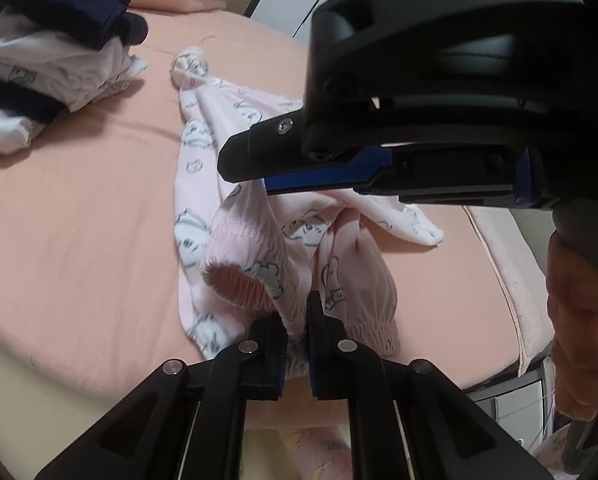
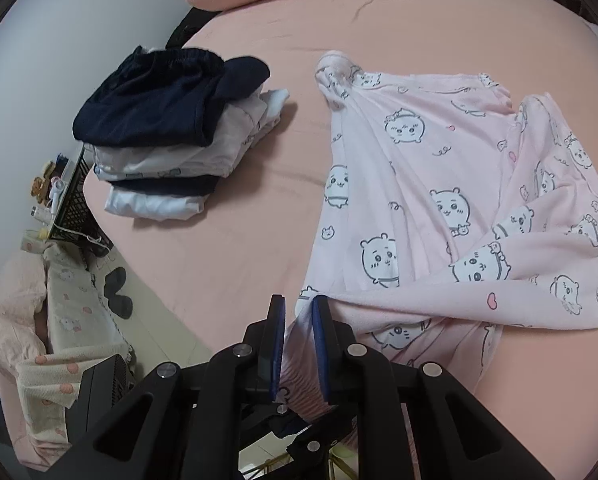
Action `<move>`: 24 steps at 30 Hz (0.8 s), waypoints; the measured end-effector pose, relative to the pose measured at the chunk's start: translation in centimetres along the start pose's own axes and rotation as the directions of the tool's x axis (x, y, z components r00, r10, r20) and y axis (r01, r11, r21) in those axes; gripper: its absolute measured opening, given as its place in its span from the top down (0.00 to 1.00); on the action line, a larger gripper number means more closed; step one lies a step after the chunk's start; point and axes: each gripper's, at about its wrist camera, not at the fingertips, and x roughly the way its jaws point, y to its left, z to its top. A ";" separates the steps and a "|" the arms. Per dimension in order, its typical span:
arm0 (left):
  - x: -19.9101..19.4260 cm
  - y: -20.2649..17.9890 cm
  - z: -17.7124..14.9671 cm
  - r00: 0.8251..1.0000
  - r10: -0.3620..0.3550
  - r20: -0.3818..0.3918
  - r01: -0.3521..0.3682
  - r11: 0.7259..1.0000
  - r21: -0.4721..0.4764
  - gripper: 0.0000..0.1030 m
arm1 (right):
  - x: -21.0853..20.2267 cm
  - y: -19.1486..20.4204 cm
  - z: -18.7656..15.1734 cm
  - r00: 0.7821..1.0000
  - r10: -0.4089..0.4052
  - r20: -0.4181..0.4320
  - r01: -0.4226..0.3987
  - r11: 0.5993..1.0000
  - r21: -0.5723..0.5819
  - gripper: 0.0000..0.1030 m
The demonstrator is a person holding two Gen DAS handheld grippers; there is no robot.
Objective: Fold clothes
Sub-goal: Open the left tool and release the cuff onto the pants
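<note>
pink pajama pants [image 2: 439,184] lie on the bed [image 2: 227,240]; the left gripper [image 1: 297,320] pinches their ribbed cuff between its fingers, and the right gripper [image 2: 299,316] clamps their near edge.

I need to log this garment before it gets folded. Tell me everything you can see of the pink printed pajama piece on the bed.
The pink pajama piece is pale pink, soft knit-looking fabric printed with white cartoon bear faces, small hearts and squiggles. It has ribbed, gathered cuffs. It lies crumpled and partly folded over itself on the peach bed sheet, one end twisted into a knot-like bunch. The left gripper and the right gripper each pinch its near edge between their jaws. It lies apart from the stack of folded clothes.
</note>
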 end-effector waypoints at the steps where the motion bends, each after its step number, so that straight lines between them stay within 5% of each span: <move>1: 0.0 0.1 -0.1 1.000 0.003 -0.007 -0.003 1.000 -0.001 0.91 | 0.1 0.0 -0.1 1.000 0.000 -0.005 0.000 1.000 -0.006 0.86; 10: -2.3 -0.7 -0.5 1.000 0.026 0.016 -0.027 0.999 0.041 0.83 | -0.9 1.4 -1.0 0.998 0.053 -0.025 -0.054 0.996 -0.069 0.86; 16: -4.1 -0.7 -0.9 0.994 0.097 0.056 -0.102 0.990 0.096 0.44 | -1.8 2.9 -1.5 1.000 0.006 0.001 -0.006 0.990 -0.140 0.86; 18: -5.4 -1.1 -1.1 0.990 0.098 0.103 -0.111 0.987 0.120 0.40 | -2.2 2.8 -1.7 1.000 0.008 0.007 -0.007 0.990 -0.142 0.76; 20: -6.6 -1.6 -0.8 0.982 0.100 0.160 -0.121 0.985 0.127 0.39 | -2.9 2.6 -2.1 1.000 0.006 0.014 -0.004 0.990 -0.141 0.49; 24: -8.0 -1.8 0.1 0.967 0.120 0.225 -0.154 0.978 0.141 0.27 | -6.0 1.6 -2.9 0.995 0.016 0.096 -0.004 0.992 -0.126 0.42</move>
